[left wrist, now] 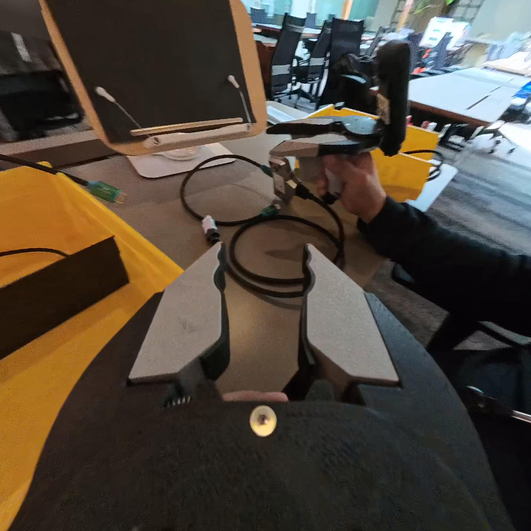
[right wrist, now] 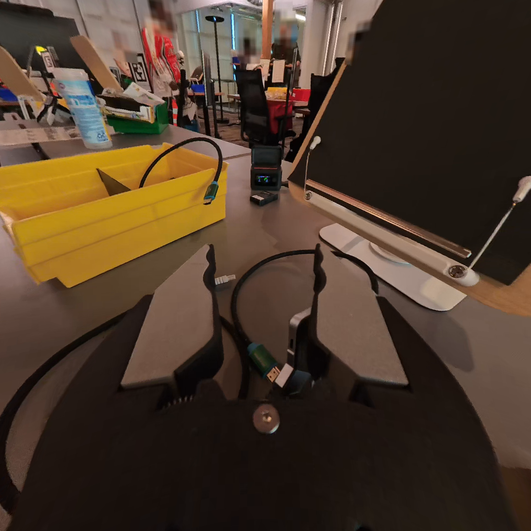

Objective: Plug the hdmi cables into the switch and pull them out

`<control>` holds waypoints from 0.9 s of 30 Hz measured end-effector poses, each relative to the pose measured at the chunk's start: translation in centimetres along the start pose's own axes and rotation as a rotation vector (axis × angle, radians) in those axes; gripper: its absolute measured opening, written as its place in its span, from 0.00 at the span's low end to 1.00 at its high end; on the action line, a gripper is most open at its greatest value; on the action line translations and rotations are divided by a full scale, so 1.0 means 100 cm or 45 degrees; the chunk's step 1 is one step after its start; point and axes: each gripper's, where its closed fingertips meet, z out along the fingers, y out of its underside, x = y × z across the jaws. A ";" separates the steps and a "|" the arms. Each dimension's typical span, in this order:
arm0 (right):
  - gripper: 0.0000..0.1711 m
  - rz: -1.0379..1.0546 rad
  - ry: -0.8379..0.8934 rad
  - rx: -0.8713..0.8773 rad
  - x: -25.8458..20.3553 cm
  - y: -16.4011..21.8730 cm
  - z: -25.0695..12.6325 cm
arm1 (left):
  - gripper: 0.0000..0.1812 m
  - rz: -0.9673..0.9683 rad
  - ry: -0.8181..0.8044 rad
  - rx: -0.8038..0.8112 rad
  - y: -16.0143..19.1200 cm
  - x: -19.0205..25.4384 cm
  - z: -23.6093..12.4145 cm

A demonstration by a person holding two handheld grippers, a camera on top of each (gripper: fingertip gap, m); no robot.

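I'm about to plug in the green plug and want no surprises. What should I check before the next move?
1. Left gripper open and empty: ok.
2. Green plug unplugged, beside the switch: ok.
3. Switch held firm: not ok. The right gripper is open and the switch touches only one finger.
4. Cable clear of the left gripper: not ok. Its loops lie between the fingers.
5. Free port facing the green plug: cannot tell.
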 end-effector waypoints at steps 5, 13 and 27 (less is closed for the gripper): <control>0.44 0.014 0.066 -0.116 0.013 0.019 0.005 | 0.31 -0.118 0.184 0.002 -0.004 0.025 0.002; 0.47 -0.103 0.366 -0.328 0.046 0.046 0.002 | 0.06 0.068 -0.237 0.293 -0.057 -0.024 -0.030; 0.14 -0.139 0.333 -0.642 0.045 0.087 0.004 | 0.27 0.255 -0.240 0.170 -0.030 -0.017 -0.042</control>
